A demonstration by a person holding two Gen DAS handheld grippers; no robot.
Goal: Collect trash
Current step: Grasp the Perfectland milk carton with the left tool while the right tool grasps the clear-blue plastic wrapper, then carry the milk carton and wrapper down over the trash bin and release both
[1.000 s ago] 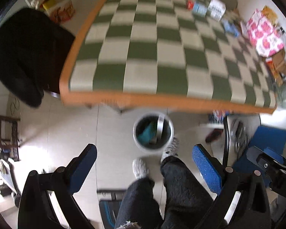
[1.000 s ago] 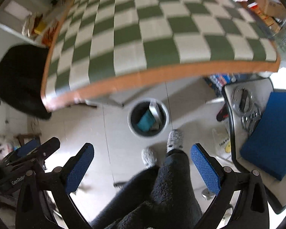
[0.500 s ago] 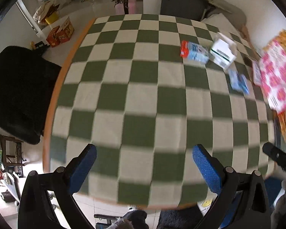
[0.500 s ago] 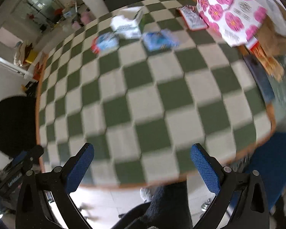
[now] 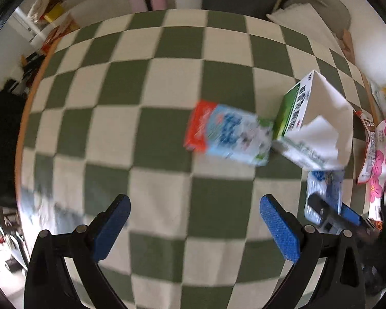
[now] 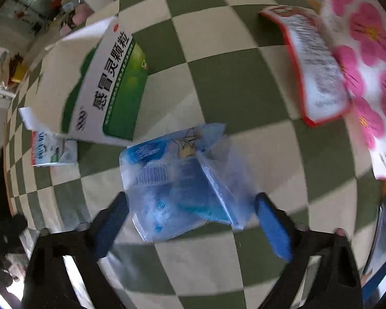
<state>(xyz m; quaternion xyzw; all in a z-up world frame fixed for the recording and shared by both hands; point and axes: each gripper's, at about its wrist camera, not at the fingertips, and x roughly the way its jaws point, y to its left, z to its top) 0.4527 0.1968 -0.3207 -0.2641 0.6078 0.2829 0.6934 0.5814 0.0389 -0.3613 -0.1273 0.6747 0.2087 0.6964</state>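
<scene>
Two tongs: both pointed down over the checkered worktop (image 5: 167,82).
Left tongs (image 5: 193,229): jaws stood wide apart, nothing between the blue pads (image 5: 280,231), only bare green-and-white squares below.
Right tongs (image 6: 190,221): jaws had just been closing in a little, pads (image 6: 272,229) not pressing anything. Clear blue plastic wrapper (image 6: 182,180) lay between them; left pad at or just beside its edge, contact not clear through the blur; right pad a small gap off it.
Wrapper position: flat on the worktop, crumpled, barcode facing up, just in front of the opened green-and-white box (image 6: 103,85). In the left view the same wrapper (image 5: 324,193) sat at the right, partly behind a finger of the right tongs (image 5: 329,219).
Box: torn open, white flaps up, lying beside the wrapper; looked to be touching it at one corner.
Small carton (image 5: 226,136): red end, blue-white print, lay on its side just left of the box, blurred. In the right view only part showed (image 6: 51,152), behind the box.
Worktop right side: red-edged packet (image 6: 316,69) next to a white bag with pink flowers (image 6: 368,59), apart from the wrapper.
Worktop edge: orange rim (image 5: 20,134) at the left, black chair (image 5: 0,149) beyond it.
</scene>
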